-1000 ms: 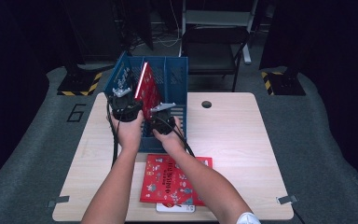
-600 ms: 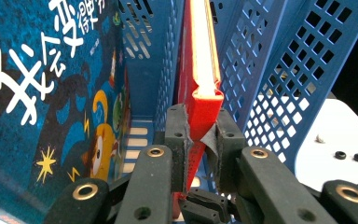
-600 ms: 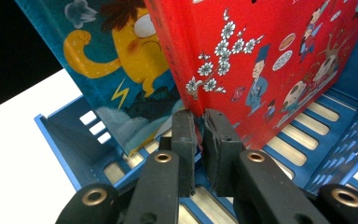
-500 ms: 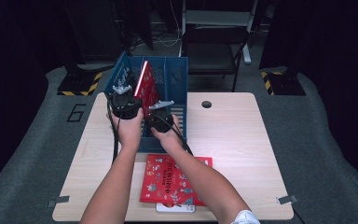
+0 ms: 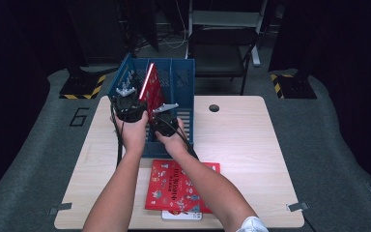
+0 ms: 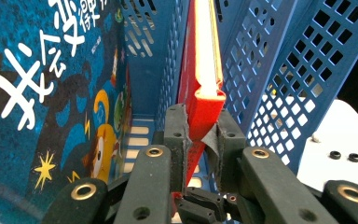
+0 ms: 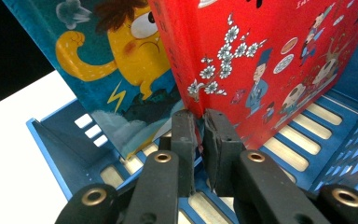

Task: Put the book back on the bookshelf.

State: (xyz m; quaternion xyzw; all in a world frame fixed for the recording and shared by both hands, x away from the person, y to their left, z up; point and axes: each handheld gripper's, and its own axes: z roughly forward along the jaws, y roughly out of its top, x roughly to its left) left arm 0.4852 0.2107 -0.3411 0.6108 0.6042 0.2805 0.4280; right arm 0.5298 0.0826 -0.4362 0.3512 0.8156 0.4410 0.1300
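Both grippers are pinching the same red book (image 5: 150, 88), which is standing upright in a slot of the blue file rack (image 5: 183, 87); the left gripper (image 6: 197, 128) is clamping its upper edge, presumably steadying it, while the right gripper (image 7: 200, 126) is gripping the lower corner near the spine, likely guiding it down onto the slatted floor. A blue book (image 7: 116, 70) is leaning just left of the right gripper's jaws (already filed, it seems); another red book (image 5: 178, 186) is lying on the table (image 5: 251, 159) behind both grippers, under the person's right forearm. Compared with a second ago, nothing is visibly shifting; hands and book are holding the same pose.
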